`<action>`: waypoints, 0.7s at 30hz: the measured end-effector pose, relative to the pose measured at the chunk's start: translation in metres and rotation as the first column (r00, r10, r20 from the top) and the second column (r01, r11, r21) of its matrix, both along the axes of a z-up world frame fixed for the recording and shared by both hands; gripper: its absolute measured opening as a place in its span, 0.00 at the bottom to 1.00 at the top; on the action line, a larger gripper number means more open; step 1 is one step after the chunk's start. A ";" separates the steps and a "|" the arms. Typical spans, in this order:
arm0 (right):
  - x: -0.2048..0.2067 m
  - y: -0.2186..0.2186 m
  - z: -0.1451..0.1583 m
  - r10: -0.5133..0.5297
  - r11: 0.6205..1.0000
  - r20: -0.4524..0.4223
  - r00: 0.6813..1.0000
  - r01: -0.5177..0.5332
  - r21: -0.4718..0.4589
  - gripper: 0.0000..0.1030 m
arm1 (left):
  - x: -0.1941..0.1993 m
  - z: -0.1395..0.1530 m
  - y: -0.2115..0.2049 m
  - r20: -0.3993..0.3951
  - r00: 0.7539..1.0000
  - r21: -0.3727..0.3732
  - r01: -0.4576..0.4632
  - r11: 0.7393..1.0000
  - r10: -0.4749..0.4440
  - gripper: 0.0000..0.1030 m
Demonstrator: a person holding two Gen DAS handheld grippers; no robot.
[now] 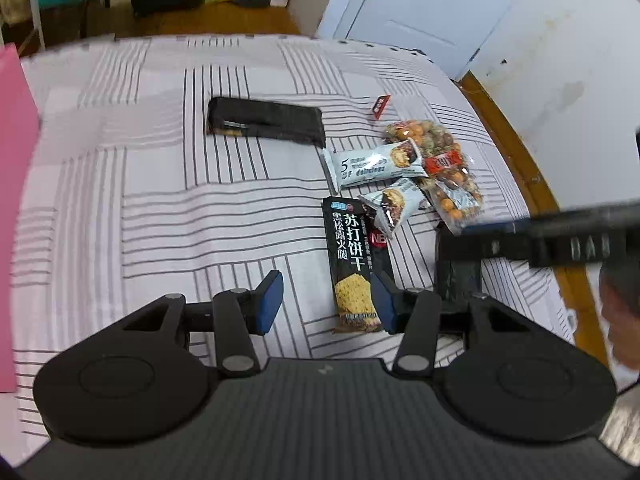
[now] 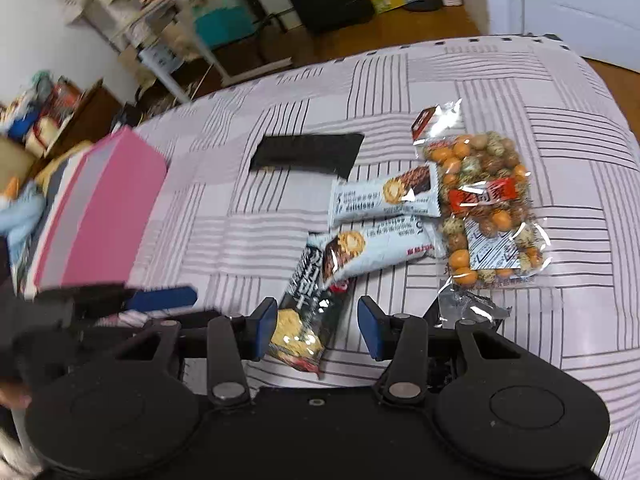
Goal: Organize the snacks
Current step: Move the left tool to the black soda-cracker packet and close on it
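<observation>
A black soda-cracker pack lies lengthwise on the striped sheet. My left gripper is open just above the sheet; the pack's near end sits by its right pad, and a wide gap separates it from the left pad. My right gripper is open too, with the same pack's near end between its pads, close to the left one. Two white wafer bars and a clear bag of coated peanuts lie just beyond.
A flat black pack lies farther back and a dark foil packet near the grippers. A pink box stands at the left. The sheet's edge drops to a wooden floor on the right.
</observation>
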State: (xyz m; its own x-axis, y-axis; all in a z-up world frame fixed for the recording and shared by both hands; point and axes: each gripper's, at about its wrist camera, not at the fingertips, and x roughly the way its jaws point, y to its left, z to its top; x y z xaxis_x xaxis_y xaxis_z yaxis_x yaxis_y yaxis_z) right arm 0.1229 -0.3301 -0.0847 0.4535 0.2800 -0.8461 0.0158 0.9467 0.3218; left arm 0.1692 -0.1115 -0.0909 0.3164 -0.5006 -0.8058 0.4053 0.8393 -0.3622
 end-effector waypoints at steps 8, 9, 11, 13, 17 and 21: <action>0.010 0.024 -0.033 0.127 0.992 -0.019 0.992 -0.127 -0.001 0.58 | 0.019 -0.041 -0.004 -0.093 0.996 -0.135 -0.005 0.991 -0.008 0.30; 0.011 0.031 -0.035 0.148 0.989 -0.026 0.989 -0.148 -0.020 0.60 | 0.022 -0.044 -0.003 -0.117 0.993 -0.150 -0.018 0.988 0.001 0.28; 0.012 0.037 -0.038 0.167 0.984 -0.030 0.985 -0.169 -0.050 0.67 | 0.026 -0.049 -0.002 -0.148 0.989 -0.180 -0.032 0.983 0.005 0.28; 0.012 0.041 -0.045 0.170 0.982 -0.042 0.985 -0.173 -0.077 0.71 | 0.027 -0.050 -0.003 -0.146 0.989 -0.184 -0.032 0.982 0.005 0.28; 0.016 0.045 -0.059 0.160 0.983 -0.055 0.986 -0.164 -0.079 0.79 | 0.026 -0.056 -0.012 -0.148 0.989 -0.168 -0.012 0.986 -0.013 0.28; 0.020 0.057 -0.065 0.139 0.984 -0.021 0.990 -0.141 -0.107 0.89 | 0.026 -0.065 -0.016 -0.187 0.982 -0.194 -0.013 0.981 -0.024 0.27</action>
State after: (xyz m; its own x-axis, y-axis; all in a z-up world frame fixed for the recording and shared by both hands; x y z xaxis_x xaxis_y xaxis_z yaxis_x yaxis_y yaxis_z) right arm 0.1424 -0.2728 -0.1492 0.4051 0.2465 -0.8804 -0.1159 0.9690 0.2180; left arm 0.1956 -0.1279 -0.1562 0.1657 -0.6538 -0.7383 0.3191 0.7439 -0.5872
